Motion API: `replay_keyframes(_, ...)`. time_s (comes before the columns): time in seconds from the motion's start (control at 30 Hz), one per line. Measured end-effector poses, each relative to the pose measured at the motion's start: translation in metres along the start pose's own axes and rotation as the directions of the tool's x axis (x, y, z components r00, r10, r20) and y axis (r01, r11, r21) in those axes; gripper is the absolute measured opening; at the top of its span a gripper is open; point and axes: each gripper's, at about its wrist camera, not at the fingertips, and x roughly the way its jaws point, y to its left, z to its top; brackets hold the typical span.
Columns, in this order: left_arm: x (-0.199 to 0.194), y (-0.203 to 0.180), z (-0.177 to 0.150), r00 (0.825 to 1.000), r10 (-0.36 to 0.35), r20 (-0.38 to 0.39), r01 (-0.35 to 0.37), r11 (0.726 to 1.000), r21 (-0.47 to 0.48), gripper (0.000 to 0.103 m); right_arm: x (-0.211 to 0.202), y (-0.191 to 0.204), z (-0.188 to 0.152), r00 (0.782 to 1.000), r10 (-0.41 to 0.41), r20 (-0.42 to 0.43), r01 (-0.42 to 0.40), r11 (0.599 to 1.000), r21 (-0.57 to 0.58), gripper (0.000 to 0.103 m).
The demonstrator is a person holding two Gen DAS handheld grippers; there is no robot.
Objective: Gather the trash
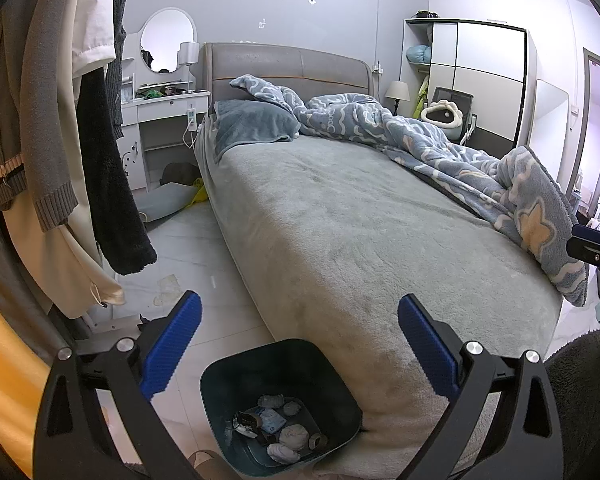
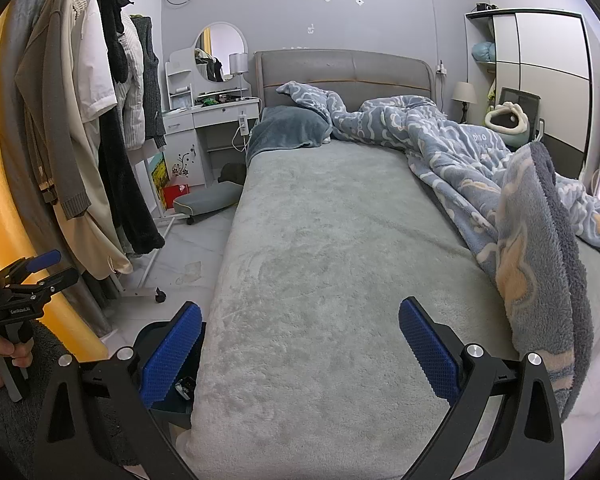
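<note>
**Both grippers hover empty at the foot of the bed, bin already holding trash**

The left gripper (image 1: 299, 344) hangs with jaws wide above the dark bin (image 1: 220, 384), which stands on the floor against the bed (image 1: 340, 220) and holds crumpled tissues (image 1: 294, 436) and wrappers. The right gripper (image 2: 300, 344), jaws equally wide, faces a bare grey sheet. A pale scrap (image 1: 167, 288) on the floor tiles by the clothes rack (image 2: 100, 120) looks the likeliest remaining target; approaching low and closing on its raised edge should lift it cleanly.
</note>
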Motion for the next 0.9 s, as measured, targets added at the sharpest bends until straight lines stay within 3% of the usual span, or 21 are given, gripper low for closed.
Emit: replay_keyframes(0.9, 0.0000, -0.0012, 0.0000, 1.000, 0.001, -0.001, -0.001, 1.000, -0.002, 0.100, -0.0012, -0.0008, 0.0017, 1.000, 0.001, -0.001, -0.001, 1.000, 0.001, 0.100)
